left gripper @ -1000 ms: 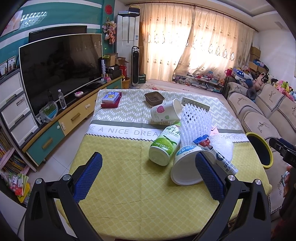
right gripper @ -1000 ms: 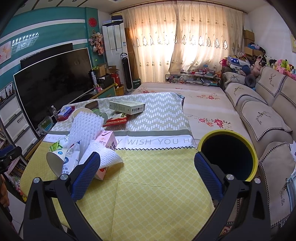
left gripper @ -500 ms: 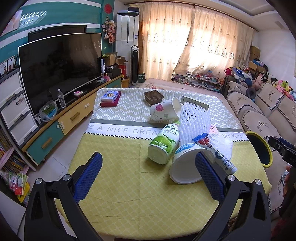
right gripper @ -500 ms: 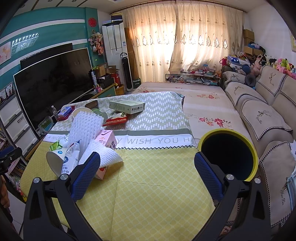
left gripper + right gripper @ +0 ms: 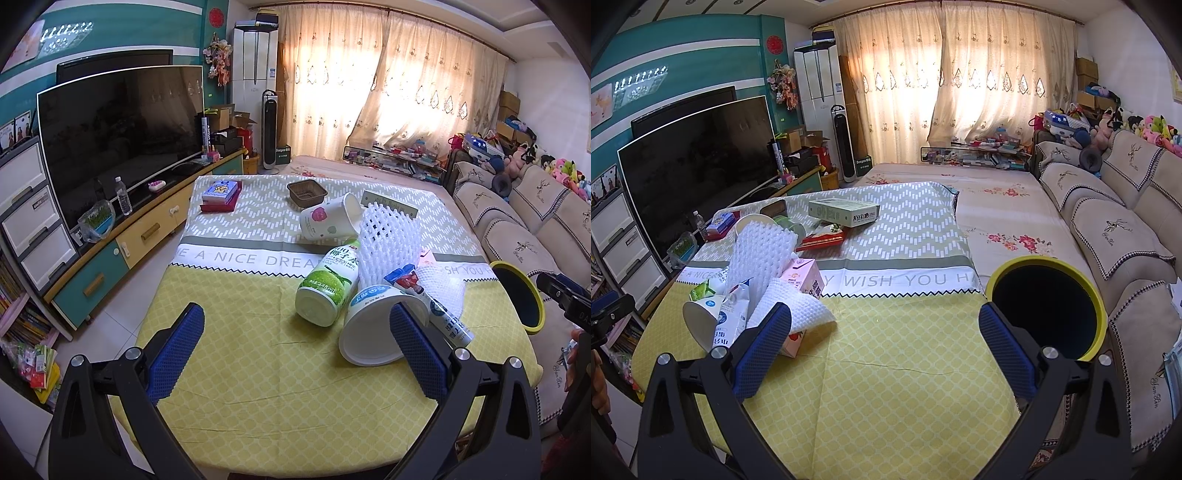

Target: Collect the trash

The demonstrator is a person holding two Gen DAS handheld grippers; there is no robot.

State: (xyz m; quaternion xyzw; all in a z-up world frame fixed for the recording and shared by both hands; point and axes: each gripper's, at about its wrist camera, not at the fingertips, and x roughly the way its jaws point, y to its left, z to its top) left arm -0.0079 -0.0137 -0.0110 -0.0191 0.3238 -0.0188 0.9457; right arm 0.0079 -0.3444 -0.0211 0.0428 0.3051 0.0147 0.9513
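A curtained living room with a dark television (image 5: 118,136) is surrounding the table (image 5: 258,369), whose cloth is reading "A NICE DREAM" and "WISH YOU". A yellow-rimmed bin (image 5: 1047,306) is standing off its right edge. The trash pile (image 5: 369,273) is lying mid-table: a green bottle (image 5: 327,286) marked "245ml", tipped cups, white foam netting. Both the left gripper (image 5: 295,341) and right gripper (image 5: 884,341) are hovering spread wide, gripping nothing.

Sunlight is pouring through cream patterned curtains (image 5: 402,99) at the far end of the room. A big dark television (image 5: 118,136) is sitting on a teal and yellow cabinet (image 5: 122,251) along the teal-and-white striped wall (image 5: 683,62). A tall white air conditioner (image 5: 255,88) is standing in the corner, a slim tower fan (image 5: 270,129) just beside it. A beige sofa (image 5: 1123,229) is lining the opposite side, plush toys (image 5: 1152,129) crowding its back.
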